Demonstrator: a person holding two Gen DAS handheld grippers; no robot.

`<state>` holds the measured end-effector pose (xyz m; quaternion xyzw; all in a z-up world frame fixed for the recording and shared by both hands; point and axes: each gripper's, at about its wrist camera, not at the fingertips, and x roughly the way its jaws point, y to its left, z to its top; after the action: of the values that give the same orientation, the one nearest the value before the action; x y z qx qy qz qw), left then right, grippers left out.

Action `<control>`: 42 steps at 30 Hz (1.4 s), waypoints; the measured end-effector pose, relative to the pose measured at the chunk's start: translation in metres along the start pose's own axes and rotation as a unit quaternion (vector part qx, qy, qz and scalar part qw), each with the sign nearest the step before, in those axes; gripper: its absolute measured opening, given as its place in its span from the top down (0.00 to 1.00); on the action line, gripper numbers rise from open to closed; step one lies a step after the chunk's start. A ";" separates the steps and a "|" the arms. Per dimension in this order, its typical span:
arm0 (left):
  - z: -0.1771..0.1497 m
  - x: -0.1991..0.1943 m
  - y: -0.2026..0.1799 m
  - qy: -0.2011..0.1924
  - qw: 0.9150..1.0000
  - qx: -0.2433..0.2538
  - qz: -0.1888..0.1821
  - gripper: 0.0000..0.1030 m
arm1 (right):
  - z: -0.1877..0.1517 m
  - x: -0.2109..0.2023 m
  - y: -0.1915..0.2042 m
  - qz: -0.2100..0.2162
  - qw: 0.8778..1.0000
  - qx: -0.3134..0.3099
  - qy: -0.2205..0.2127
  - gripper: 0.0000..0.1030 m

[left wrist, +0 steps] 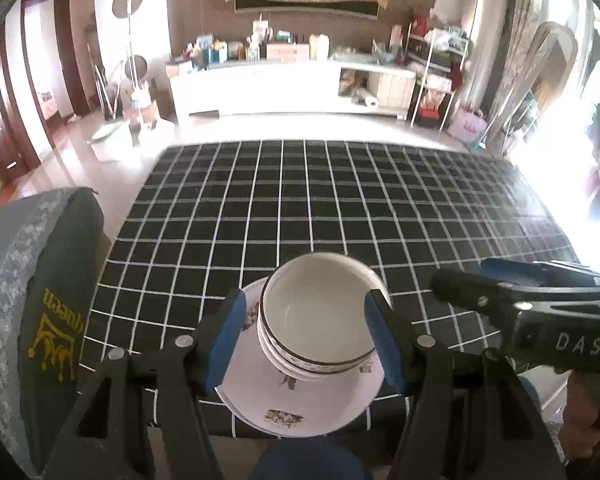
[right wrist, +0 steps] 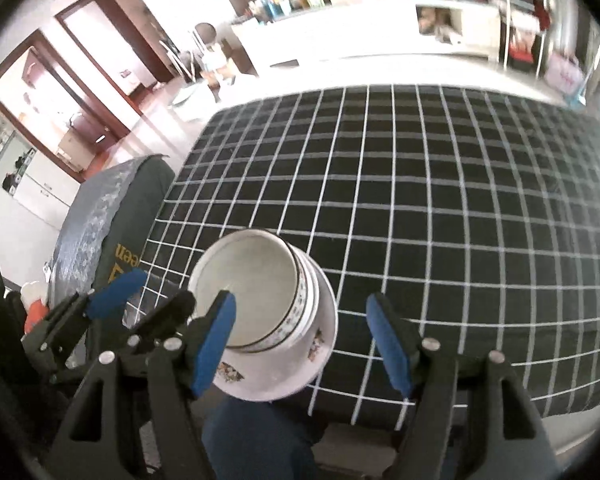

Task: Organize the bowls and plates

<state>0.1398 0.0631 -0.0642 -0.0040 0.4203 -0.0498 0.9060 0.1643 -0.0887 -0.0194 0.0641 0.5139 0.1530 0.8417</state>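
A stack of bowls (left wrist: 318,320) sat on a flowered plate (left wrist: 300,404) at the near edge of the tabletop (left wrist: 340,200), toward its left corner; the plate overhung that edge slightly. The tabletop wore a black cloth with a white grid.

The left tool (left wrist: 312,340) had its blue pads (left wrist: 228,344) spread apart on either side of the bowls, one pad just beside each flank; whether they touched the rim could not be told.

The right tool (right wrist: 304,344) was also spread wide and gripping nothing. Its left pad (right wrist: 214,344) lay in front of the bowls' rim in that view, and its right pad was over the bare cloth beside the plate.

A chair back (left wrist: 40,300) with a gold crown print stood just beyond the left edge of the tabletop.
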 end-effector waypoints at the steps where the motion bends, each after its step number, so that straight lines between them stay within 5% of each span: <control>1: 0.000 -0.008 -0.001 -0.008 1.000 0.000 -0.004 0.43 | -0.002 -0.009 0.000 -0.008 1.000 -0.002 -0.014 0.30; 12: -0.006 -0.073 -0.025 -0.088 0.996 0.020 -0.001 0.43 | -0.031 -0.083 -0.005 -0.066 0.992 -0.010 -0.111 0.30; 25: -0.040 -0.117 -0.037 -0.143 0.989 0.033 0.003 0.17 | -0.079 -0.126 0.009 -0.120 0.974 -0.050 -0.186 0.28; 30: -0.056 -0.127 -0.044 -0.158 0.986 0.048 0.003 0.01 | -0.090 -0.130 0.014 -0.137 0.967 -0.055 -0.208 0.09; 33: -0.061 -0.129 -0.046 -0.161 0.986 0.051 0.003 0.00 | -0.095 -0.129 0.013 -0.141 0.967 -0.058 -0.205 0.01; 42: -0.069 -0.133 -0.045 -0.156 0.987 0.046 0.004 0.00 | -0.111 -0.131 0.011 -0.137 0.967 -0.050 -0.207 0.00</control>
<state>-0.0022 0.0330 -0.0053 0.0316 0.2708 -0.0646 0.9600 0.0083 -0.1262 0.0427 -0.0194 0.3241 0.0449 0.9448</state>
